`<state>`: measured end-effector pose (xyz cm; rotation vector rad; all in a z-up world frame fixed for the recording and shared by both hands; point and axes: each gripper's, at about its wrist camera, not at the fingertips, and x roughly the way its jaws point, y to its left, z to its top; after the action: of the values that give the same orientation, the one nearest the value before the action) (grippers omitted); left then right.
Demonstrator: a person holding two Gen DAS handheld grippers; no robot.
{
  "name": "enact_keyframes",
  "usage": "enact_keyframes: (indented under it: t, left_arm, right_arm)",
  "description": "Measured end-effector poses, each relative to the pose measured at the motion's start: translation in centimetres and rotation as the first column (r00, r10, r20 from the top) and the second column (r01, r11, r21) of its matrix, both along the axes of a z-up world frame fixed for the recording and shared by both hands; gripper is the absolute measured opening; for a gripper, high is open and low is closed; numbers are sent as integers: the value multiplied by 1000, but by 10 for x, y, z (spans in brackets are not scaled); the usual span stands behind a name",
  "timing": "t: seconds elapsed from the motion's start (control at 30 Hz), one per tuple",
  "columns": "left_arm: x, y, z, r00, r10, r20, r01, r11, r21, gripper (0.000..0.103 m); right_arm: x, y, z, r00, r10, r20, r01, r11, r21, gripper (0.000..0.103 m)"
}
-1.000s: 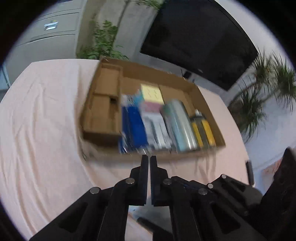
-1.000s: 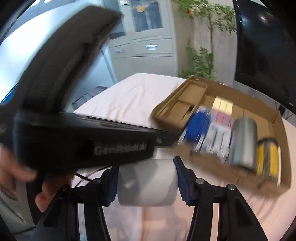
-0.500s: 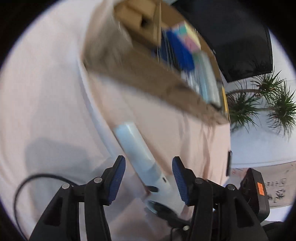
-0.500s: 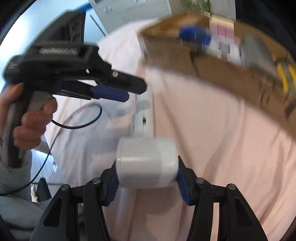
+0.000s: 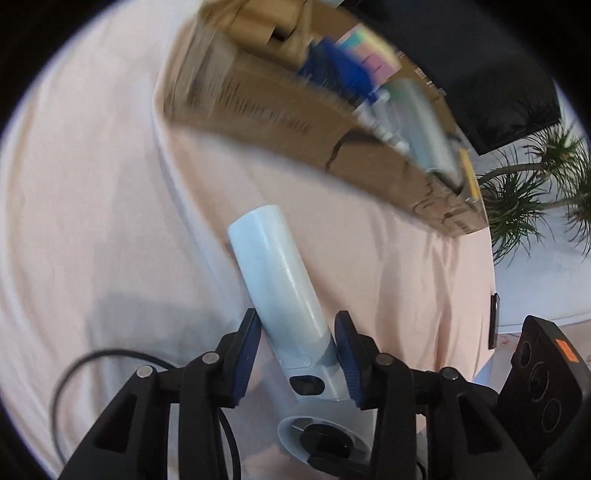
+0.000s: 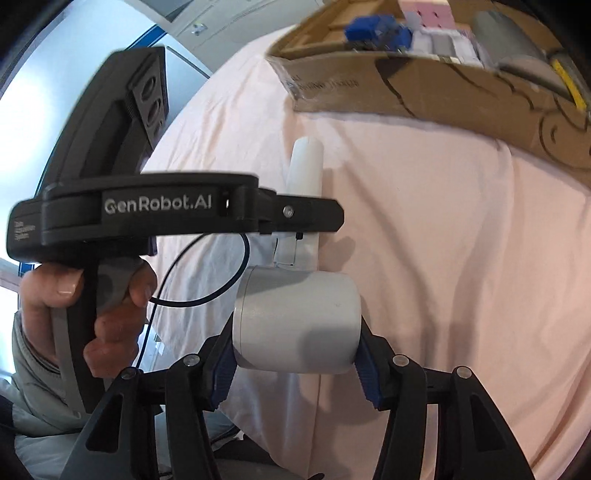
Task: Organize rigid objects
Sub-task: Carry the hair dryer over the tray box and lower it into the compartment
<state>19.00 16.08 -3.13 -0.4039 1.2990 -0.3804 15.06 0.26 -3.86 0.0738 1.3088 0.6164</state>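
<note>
Nearest the right wrist camera, the right gripper [image 6: 295, 354] has its jaws clamped on the grey cylindrical head [image 6: 297, 319] of a white hair dryer, one blue pad [image 6: 367, 369] pressed against each end of the barrel. The dryer's pale handle [image 5: 277, 273] slants away from the head over the desk [image 5: 92, 203] (draped in a pinkish cloth), its free end pointing toward the box.

The left gripper [image 5: 297, 352] straddles the lower part of this handle near the switch [image 5: 304, 384]. Its jaws stand apart: the left pad [image 5: 245, 354] is touching or nearly touching the handle, the right pad [image 5: 345, 356] just beside it with a narrow gap. A black cable [image 5: 74, 373] loops over the cloth at lower left.

Farther off, a shallow cardboard box [image 6: 424, 88] rests on the desk, well apart from the dryer. It holds blue packets [image 6: 376, 35], pastel blocks [image 6: 430, 9], a grey cylinder [image 6: 506, 33] and a yellow item [image 6: 567, 83] (details blurred). Beyond lie potted plants [image 5: 532, 192] and a dark screen [image 5: 491, 74].
</note>
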Motion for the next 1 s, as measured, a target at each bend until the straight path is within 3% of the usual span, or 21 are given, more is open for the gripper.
enact_keyframes:
  t: [0.1,0.23,0.3,0.4,0.5,0.57,0.63,0.83,0.93,1.0]
  left_arm:
    - [15,3,43,993,-16,120,11,999,39,37]
    - [63,9,116,947,-65,316,31,993,111,36]
    - [88,15,139,925,-80,370,36,992,125,36]
    - [137,26,164,902,-107,419,66,992,110,35]
    - [188,28,153,913,-148,381,132,989,69,36]
    - [211,31,142,918,-135,374,122,991,58,35]
    - [238,39,122,940,-116,322,119,993,12,33]
    - [280,41,57,971,-149,189,162,985,-57,34]
    - [280,28,32,968,-207,143,211,977,-19,33]
    - [279,26,33,960,-228,165,229,973,11,32]
  right_arm:
    - [5,5,25,995,5,98,-6,1000,10,54]
    - [32,17,74,969,-40,242,28,998,53,54]
    - [59,27,102,946,-67,316,49,997,65,54]
    - [107,38,128,936,-107,335,75,992,105,54]
    - [150,45,143,925,-149,350,120,987,103,54]
    - [178,46,145,930,-176,322,153,984,97,53]
    - [217,65,125,945,-190,267,170,981,96,53]
    - [266,80,74,959,-248,137,250,968,3,53]
    - [269,83,57,955,-282,93,288,956,-56,56]
    - [264,87,52,957,-278,84,286,952,-107,58]
